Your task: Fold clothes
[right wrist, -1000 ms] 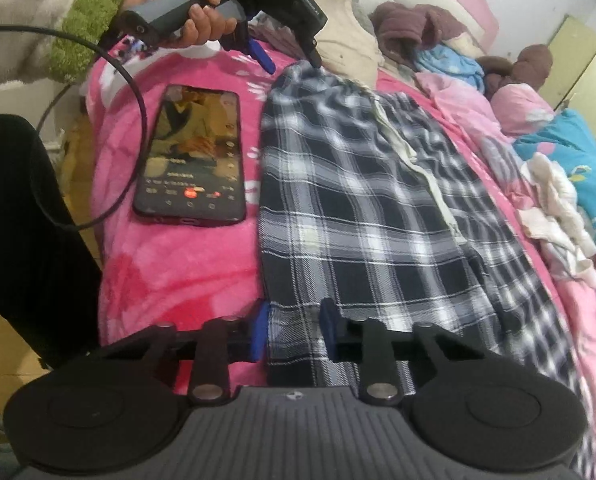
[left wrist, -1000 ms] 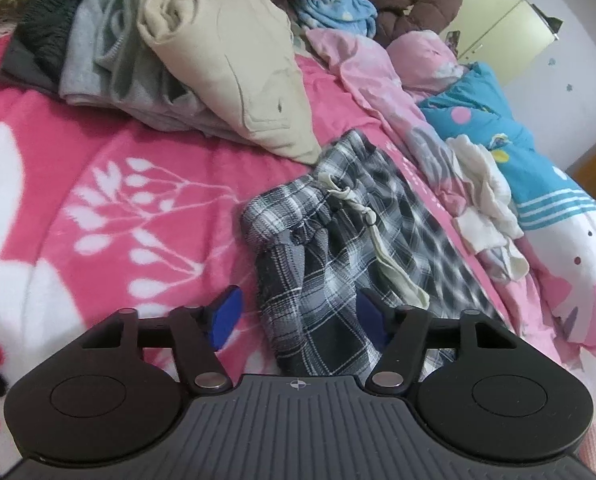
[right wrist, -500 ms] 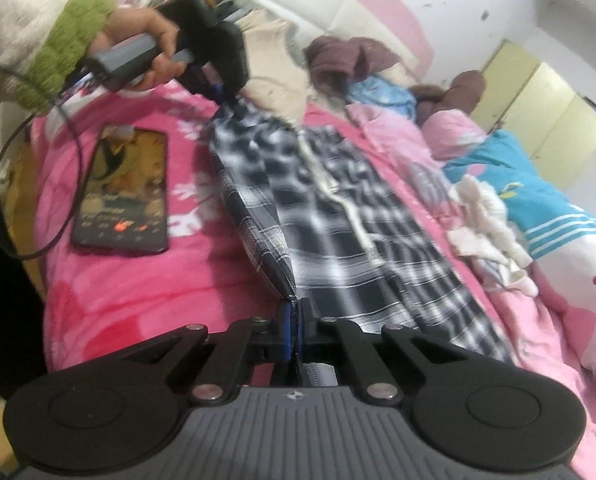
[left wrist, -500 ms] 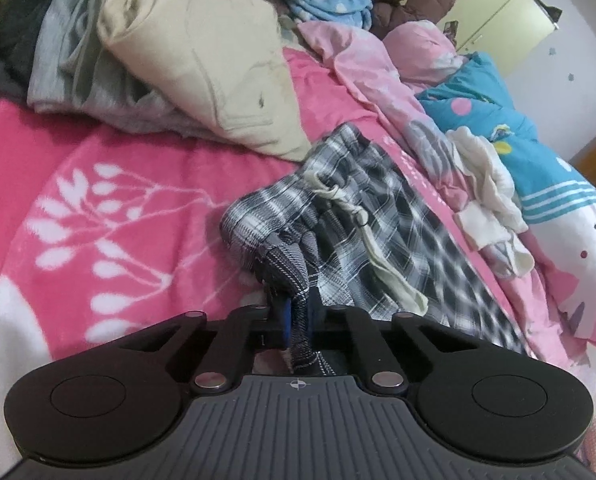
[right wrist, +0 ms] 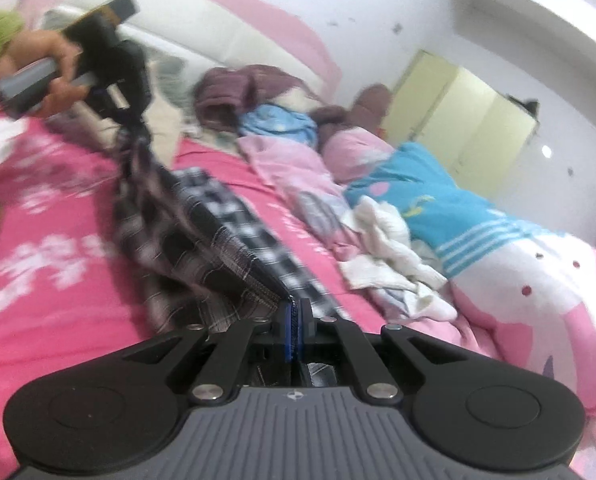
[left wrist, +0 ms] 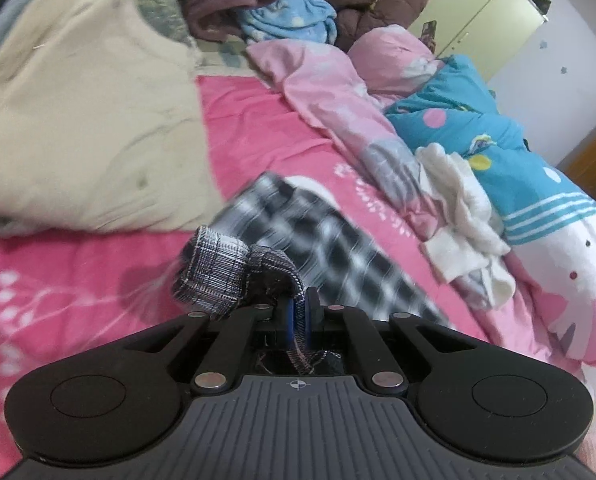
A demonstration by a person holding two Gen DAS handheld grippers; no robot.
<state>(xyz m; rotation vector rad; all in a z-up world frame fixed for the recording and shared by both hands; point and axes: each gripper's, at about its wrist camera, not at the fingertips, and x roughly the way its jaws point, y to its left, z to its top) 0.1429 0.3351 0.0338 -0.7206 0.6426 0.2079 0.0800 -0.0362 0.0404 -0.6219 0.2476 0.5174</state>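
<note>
Black-and-white plaid trousers hang lifted over the pink bed. My left gripper is shut on the bunched waistband, a fold of which curls up just left of the fingers. My right gripper is shut on the hem end of the plaid trousers, and the cloth stretches away from it up to the left gripper, held by a person's hand at the upper left of the right wrist view. The far edge of the trousers still trails on the blanket. Both views are blurred by motion.
A beige garment tops a clothes heap at the left. Brown, blue and pink clothes pile at the headboard. A white garment and a blue and pink quilt lie along the right. The pink flowered blanket covers the bed.
Both grippers closed on the plaid trousers, the left on the waistband and the right on the hem, then lifted them off the bed. The phone has left the right wrist view.
</note>
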